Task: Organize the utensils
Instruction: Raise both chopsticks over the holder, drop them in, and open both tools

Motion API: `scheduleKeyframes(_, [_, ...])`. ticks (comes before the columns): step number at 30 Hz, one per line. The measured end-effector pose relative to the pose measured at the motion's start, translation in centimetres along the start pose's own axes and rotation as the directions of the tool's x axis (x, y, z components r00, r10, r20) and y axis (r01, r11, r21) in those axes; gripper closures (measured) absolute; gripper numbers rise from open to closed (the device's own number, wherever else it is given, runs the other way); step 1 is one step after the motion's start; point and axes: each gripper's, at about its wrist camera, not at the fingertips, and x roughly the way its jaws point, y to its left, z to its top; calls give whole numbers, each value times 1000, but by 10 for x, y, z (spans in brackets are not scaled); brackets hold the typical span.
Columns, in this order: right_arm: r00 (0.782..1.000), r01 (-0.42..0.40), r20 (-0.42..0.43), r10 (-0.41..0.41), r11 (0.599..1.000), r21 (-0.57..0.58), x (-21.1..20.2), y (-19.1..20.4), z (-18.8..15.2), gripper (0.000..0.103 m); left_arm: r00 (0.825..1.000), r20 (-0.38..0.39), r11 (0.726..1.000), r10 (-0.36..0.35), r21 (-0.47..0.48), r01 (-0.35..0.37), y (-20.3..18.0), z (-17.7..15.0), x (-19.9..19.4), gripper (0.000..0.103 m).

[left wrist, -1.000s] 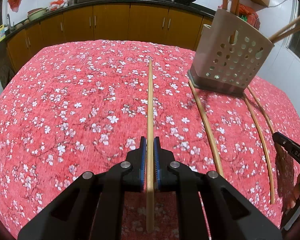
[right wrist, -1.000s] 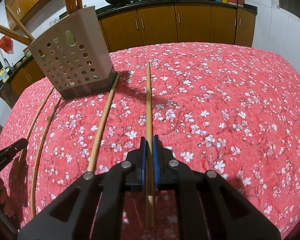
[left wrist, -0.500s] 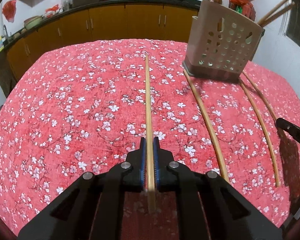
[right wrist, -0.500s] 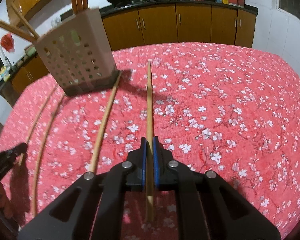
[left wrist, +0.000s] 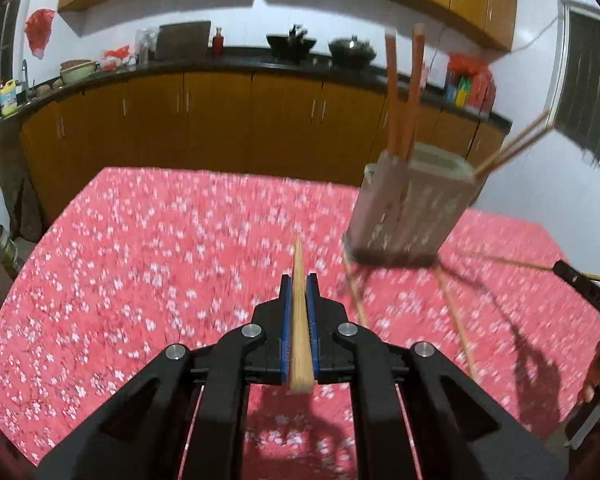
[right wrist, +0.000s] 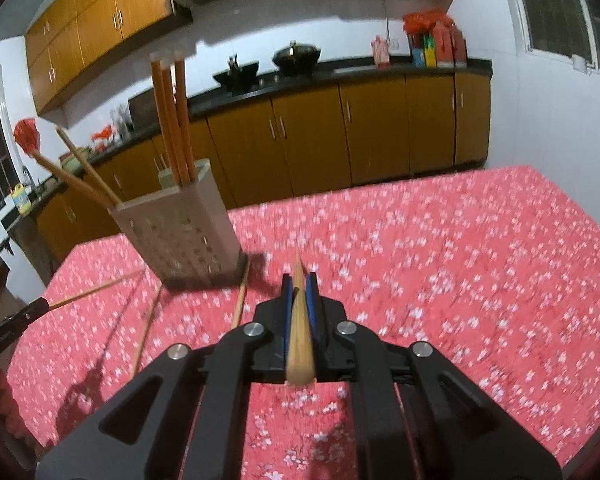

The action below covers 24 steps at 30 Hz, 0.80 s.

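Observation:
My left gripper is shut on a bamboo chopstick, which is held up off the red floral tablecloth. My right gripper is likewise shut on another chopstick in the air. The perforated grey utensil holder stands ahead and to the right in the left wrist view. In the right wrist view the utensil holder stands ahead on the left. Several chopsticks stick out of its top. Two loose chopsticks lie on the cloth in front of it.
Brown kitchen cabinets with a dark counter, woks and bottles run behind the table. The right gripper's tip shows at the right edge of the left view. The left gripper's tip shows at the left edge of the right view.
Both grippers have risen and tilted up, lifting their chopsticks clear of the cloth. The holder now sits lower in both views, and the wall cabinets have come into sight.

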Motion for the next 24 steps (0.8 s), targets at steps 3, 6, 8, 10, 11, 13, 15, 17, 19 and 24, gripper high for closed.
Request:
scheduleKeyframes(3, [1000,-3,27,3,1000,3,-7,0,6,95,999,33,1000,-17,-15,18,0,9,-10,95])
scheduleKeyframes(6, [999,-4,43,4,1000,2,-11,0,9,95,998,56,999,-25,-19,26,-3,17,-14,95])
scheduleKeyframes(8, [999,-6,48,5,1000,3,-13,-1,10,95,998,64,999,-27,-19,29,-4,20,-16,95])
scheduleKeyframes(10, [999,-8,53,8,1000,2,-14,-1,11,95,997,72,999,-27,-18,29,-6,22,-16,95])
scheduleKeyframes(11, [998,-15,57,14,1000,2,-15,-1,13,95,997,78,999,-28,-17,29,-6,24,-17,95])
scheduleKeyframes(13, [997,-32,73,32,999,3,-20,0,17,95,996,87,999,-28,-12,30,-6,26,-21,95])
scheduleKeyframes(15, [993,-63,99,63,998,-1,-29,4,26,95,994,105,1000,-29,0,29,-7,32,-26,95])
scheduleKeyframes(17, [988,-98,123,98,995,-9,-38,9,37,95,992,123,1000,-31,9,30,-10,37,-31,95])
scheduleKeyframes(19, [980,-132,146,133,991,-17,-48,15,46,95,989,144,999,-38,18,36,-13,45,-38,95])
scheduleKeyframes(24, [950,-220,215,227,974,-57,-72,37,74,95,977,200,996,-78,55,68,-31,66,-53,95])
